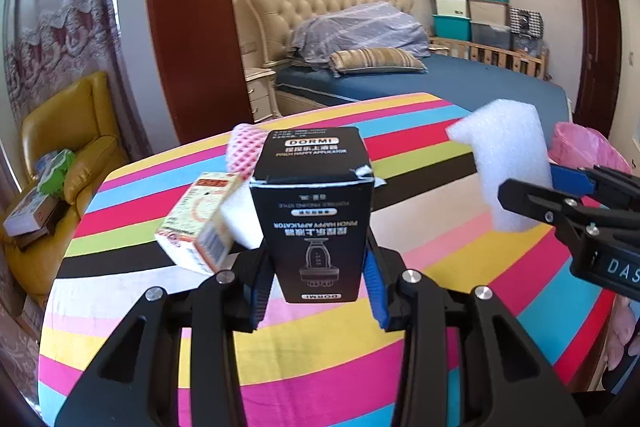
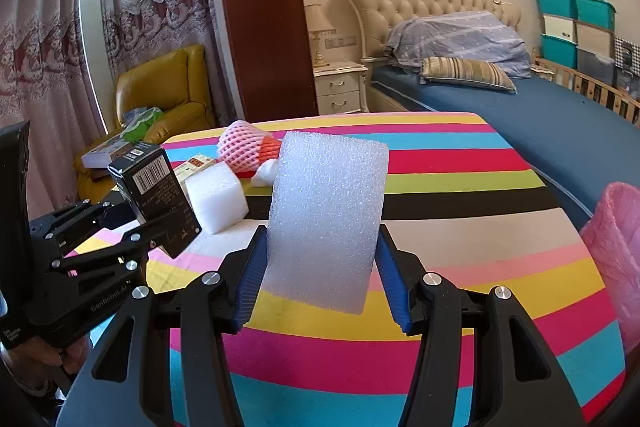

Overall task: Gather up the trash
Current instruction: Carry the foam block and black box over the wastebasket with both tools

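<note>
Blue ribbed pads of the left gripper point(image 1: 318, 291) press both sides of a tall black cardboard box with white printing point(image 1: 314, 223), its jaws closed to the box's width and holding it upright above the tablecloth. Likewise the right gripper point(image 2: 322, 279) clamps a thick white foam sheet with a pebbled surface point(image 2: 326, 219) between its blue pads, the jaws narrowed onto the foam, which stands up clear of the cloth. Both grippers hang over a table covered in a bright multicoloured striped cloth point(image 2: 460, 183).

Just beyond the black box, lying on the cloth, sit a small cream and orange printed carton point(image 1: 196, 227), a white foam cube point(image 2: 216, 197) touching it, and a pink foam fruit net point(image 2: 240, 147) farther back near the table's far edge. At the table's right side a pink plastic bag point(image 2: 612, 259) stands open-mouthed, near the foam sheet.

Farther off are a yellow leather armchair point(image 2: 168, 95) piled with books, a bed with a blue sheet and tufted beige headboard point(image 2: 520, 115), and stacked teal storage bins point(image 1: 468, 7).
</note>
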### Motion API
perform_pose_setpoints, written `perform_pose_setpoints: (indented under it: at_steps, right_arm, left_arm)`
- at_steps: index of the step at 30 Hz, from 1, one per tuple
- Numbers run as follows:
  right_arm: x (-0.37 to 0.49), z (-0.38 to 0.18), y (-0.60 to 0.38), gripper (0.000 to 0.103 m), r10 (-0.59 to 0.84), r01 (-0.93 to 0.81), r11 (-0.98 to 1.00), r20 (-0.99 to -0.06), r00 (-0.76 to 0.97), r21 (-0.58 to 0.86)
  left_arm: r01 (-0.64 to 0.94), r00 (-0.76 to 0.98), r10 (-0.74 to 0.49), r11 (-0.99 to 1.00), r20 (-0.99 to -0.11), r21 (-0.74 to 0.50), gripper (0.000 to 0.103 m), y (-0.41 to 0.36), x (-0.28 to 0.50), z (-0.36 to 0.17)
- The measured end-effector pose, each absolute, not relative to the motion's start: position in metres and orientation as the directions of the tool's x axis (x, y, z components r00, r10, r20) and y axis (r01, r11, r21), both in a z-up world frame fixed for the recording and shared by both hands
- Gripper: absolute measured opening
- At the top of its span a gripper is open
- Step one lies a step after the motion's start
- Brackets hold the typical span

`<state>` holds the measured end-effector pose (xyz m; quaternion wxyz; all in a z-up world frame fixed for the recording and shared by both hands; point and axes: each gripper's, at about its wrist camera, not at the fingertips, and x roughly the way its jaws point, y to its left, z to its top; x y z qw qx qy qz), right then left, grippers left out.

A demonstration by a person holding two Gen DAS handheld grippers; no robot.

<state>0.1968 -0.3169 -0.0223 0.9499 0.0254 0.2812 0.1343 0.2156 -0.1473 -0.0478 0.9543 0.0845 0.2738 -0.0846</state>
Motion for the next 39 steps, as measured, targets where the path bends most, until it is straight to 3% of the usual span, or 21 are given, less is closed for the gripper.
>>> perform_pose_setpoints:
  at_steps: [16,39]
  right_arm:
    - [0.185,-0.018,-0.355,0.051,0.193,-0.172,0.981,-0.508,0.839,0.089]
    - [0.166,-0.019,-0.485,0.051,0.030,0.031,0.992,-0.476,0.879,0.121]
  left_arm:
    - [0.321,0.825,-0.204,0.937,-0.527,0.140,0.039,-0.200,0.223,-0.043]
    - [0.520,0.749,-0.346,0.835,-0.565,0.177,0.039,-0.314,0.235,-0.057]
